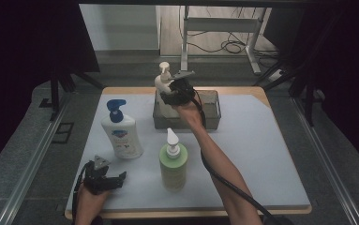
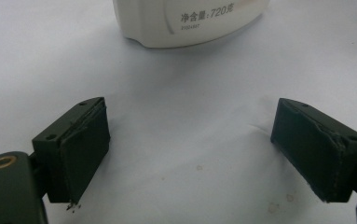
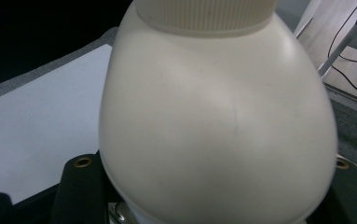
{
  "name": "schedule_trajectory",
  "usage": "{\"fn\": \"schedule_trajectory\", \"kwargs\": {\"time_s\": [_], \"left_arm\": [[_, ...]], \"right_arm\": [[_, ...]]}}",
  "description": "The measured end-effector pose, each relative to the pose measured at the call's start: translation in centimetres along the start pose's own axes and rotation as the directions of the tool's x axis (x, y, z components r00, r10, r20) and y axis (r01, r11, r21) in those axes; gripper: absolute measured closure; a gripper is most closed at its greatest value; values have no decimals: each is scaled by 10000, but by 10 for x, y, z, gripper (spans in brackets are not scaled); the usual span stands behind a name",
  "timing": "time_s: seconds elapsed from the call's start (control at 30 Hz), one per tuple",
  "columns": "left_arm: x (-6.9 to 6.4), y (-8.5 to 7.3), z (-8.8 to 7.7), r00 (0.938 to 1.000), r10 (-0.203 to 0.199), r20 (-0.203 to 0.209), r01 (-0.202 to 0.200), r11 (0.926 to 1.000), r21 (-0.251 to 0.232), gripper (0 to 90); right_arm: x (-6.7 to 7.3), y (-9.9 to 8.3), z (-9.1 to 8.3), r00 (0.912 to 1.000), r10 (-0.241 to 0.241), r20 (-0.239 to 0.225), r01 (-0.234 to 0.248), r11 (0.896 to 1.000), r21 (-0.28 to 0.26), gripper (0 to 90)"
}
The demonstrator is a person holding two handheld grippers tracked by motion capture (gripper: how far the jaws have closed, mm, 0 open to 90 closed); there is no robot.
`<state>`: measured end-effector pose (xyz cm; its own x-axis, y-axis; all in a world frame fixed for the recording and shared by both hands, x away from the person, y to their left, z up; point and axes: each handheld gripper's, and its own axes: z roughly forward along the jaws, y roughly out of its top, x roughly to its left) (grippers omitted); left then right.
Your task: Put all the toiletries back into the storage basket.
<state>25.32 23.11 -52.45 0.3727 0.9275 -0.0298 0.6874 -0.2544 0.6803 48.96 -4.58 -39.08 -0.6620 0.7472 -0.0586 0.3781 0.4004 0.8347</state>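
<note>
Bin [image 1: 210, 110] sits near the table's [image 1: 261, 164] far edge, middle, with one pump bottle [image 1: 164, 86] in its left end. Two more bottles [image 1: 121, 131] [image 1: 173, 164] stand in front, toward the left and the near edge.

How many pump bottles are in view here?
3. A cream bottle held by the right gripper over the grey bin; a blue-pump bottle left; a green bottle front centre.
</note>
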Motion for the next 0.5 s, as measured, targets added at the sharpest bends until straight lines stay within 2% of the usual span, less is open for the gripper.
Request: {"fn": "schedule_trajectory", "kwargs": {"time_s": [0.5], "left_arm": [[0,0,0,10000,1,-2,-1,10000,-4,115]], "right_arm": [[-1,-16,3,9997,235,-33,-234,9992,320,385]]}}
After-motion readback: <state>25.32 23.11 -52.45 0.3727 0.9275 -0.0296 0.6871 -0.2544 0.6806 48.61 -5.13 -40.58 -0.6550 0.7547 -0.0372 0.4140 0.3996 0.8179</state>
